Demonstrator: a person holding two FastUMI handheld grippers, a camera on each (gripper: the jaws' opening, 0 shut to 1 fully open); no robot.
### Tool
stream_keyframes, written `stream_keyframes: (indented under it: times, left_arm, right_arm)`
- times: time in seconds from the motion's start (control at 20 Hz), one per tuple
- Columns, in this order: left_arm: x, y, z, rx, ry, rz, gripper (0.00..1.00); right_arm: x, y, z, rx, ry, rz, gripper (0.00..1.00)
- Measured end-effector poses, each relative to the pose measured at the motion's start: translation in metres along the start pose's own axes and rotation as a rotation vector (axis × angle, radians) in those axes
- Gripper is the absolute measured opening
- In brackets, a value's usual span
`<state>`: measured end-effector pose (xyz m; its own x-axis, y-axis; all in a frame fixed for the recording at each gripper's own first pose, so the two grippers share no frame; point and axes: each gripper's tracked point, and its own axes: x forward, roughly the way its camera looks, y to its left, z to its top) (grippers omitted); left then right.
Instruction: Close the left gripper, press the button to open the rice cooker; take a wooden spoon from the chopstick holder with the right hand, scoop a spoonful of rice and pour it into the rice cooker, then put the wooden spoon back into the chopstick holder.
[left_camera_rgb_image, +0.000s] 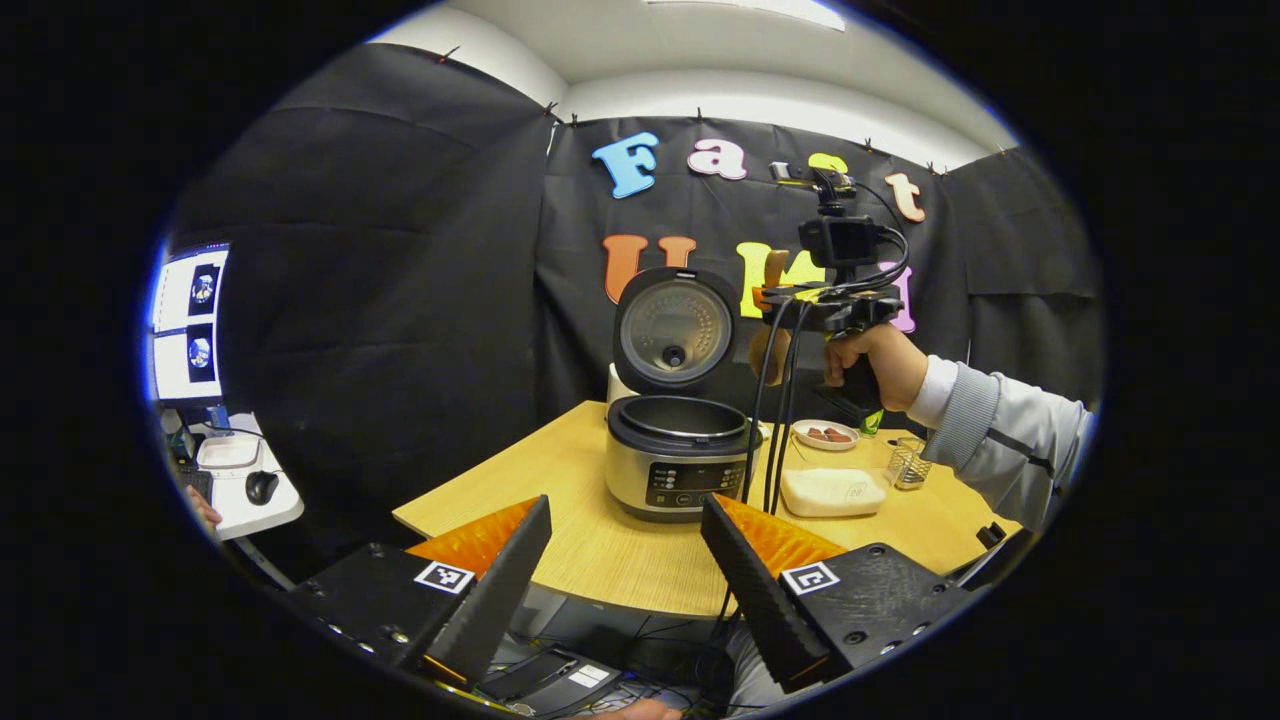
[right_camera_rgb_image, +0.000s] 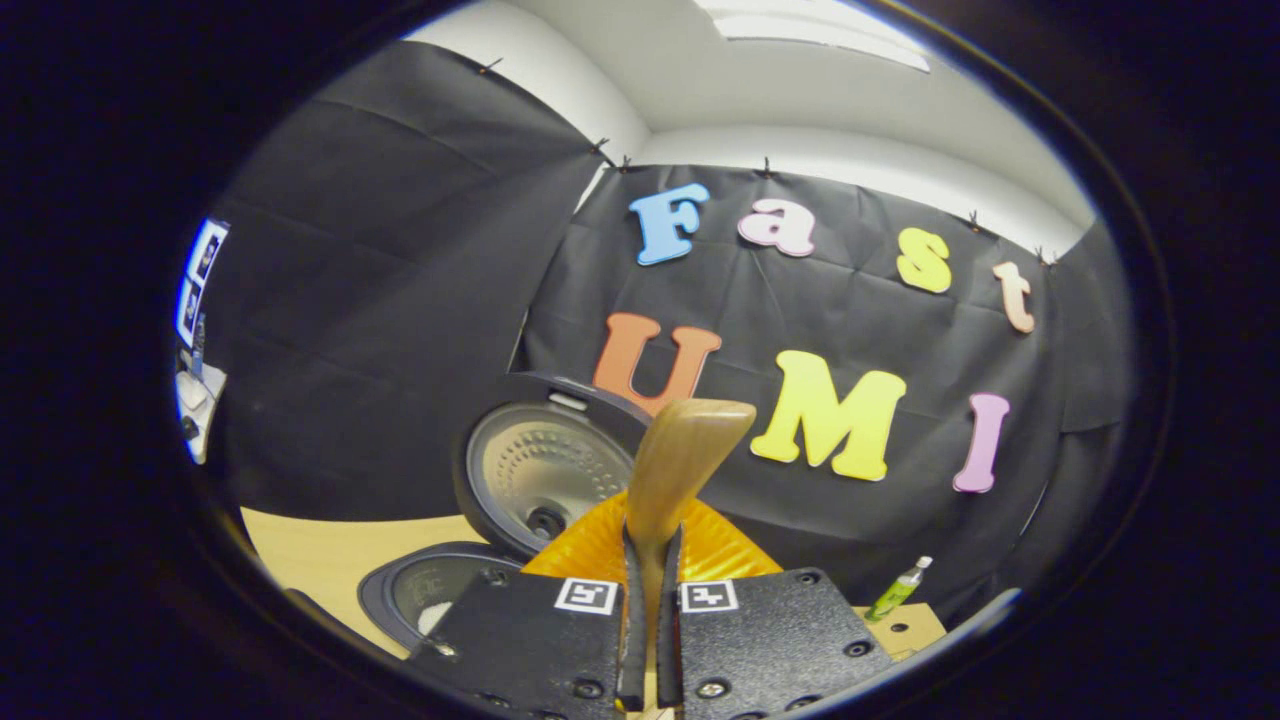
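Observation:
The rice cooker stands open in the middle of the wooden table, its lid raised upright. My left gripper is open at the table's near edge, well short of the cooker. A hand holds my right gripper above the cooker's right side, shut on the wooden spoon, which stands roughly upright. In the right gripper view, my right gripper clamps the spoon, whose upper end sticks up. The open pot and lid lie below left. Whether the spoon carries rice is hidden.
A white box of rice sits right of the cooker. Behind it are a small plate and a clear glass holder. A green bottle stands at the back right. A side desk with a mouse is at the left.

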<state>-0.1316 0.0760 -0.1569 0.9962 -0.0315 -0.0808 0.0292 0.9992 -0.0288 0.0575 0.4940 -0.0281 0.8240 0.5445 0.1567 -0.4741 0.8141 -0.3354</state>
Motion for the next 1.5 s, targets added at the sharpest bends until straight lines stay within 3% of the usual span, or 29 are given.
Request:
stream_keyframes:
  times: [0.1,0.15,0.2,0.3,0.35,0.4,0.45,0.65,0.7,0.75,0.85,1.2,1.3,1.5]
  left_arm:
    - [-0.002,-0.002,0.005,0.015,-0.014,-0.002,0.95]
    - [-0.003,-0.008,0.009,0.023,-0.023,-0.007,0.95]
    - [-0.002,-0.014,0.011,0.027,-0.026,-0.012,0.95]
    - [0.001,-0.024,0.012,0.02,-0.021,-0.023,0.95]
    - [0.003,-0.029,0.01,0.016,-0.017,-0.031,0.95]
    - [0.003,-0.033,0.01,0.014,-0.019,-0.038,1.0]
    - [0.005,-0.038,0.01,0.015,-0.015,-0.045,0.95]
    - [0.005,-0.053,0.013,0.034,-0.027,-0.06,0.95]
    - [0.005,-0.057,0.015,0.033,-0.031,-0.066,0.95]
    - [0.005,-0.061,0.014,0.031,-0.034,-0.073,0.95]
    - [0.006,-0.067,0.016,0.034,-0.036,-0.08,0.95]
    - [0.011,-0.087,0.018,0.03,-0.042,-0.096,0.95]
    - [0.017,-0.094,0.015,0.041,-0.031,-0.104,0.95]
    - [0.023,-0.101,0.009,0.066,-0.013,-0.111,0.95]
  right_arm:
    - [-0.008,-0.029,0.001,0.024,0.002,-0.037,0.1]
    - [-0.012,-0.045,-0.001,0.045,0.006,-0.056,0.05]
    - [-0.016,-0.06,-0.003,0.066,0.011,-0.07,0.1]
    - [-0.026,-0.097,-0.009,0.105,0.028,-0.111,0.06]
    - [-0.03,-0.114,-0.012,0.124,0.034,-0.13,0.1]
    - [-0.036,-0.131,-0.014,0.137,0.035,-0.147,0.11]
    - [-0.042,-0.149,-0.017,0.142,0.039,-0.164,0.1]
    - [-0.07,-0.222,-0.035,0.16,0.058,-0.251,0.11]
    - [-0.078,-0.239,-0.04,0.17,0.066,-0.275,0.06]
    - [-0.085,-0.254,-0.044,0.172,0.071,-0.299,0.11]
    - [-0.089,-0.288,-0.049,0.171,0.078,-0.346,0.11]
    - [-0.101,-0.346,-0.108,0.251,0.163,-0.425,0.11]
    - [-0.099,-0.353,-0.136,0.271,0.199,-0.427,0.07]
    - [-0.09,-0.365,-0.187,0.327,0.28,-0.429,0.11]
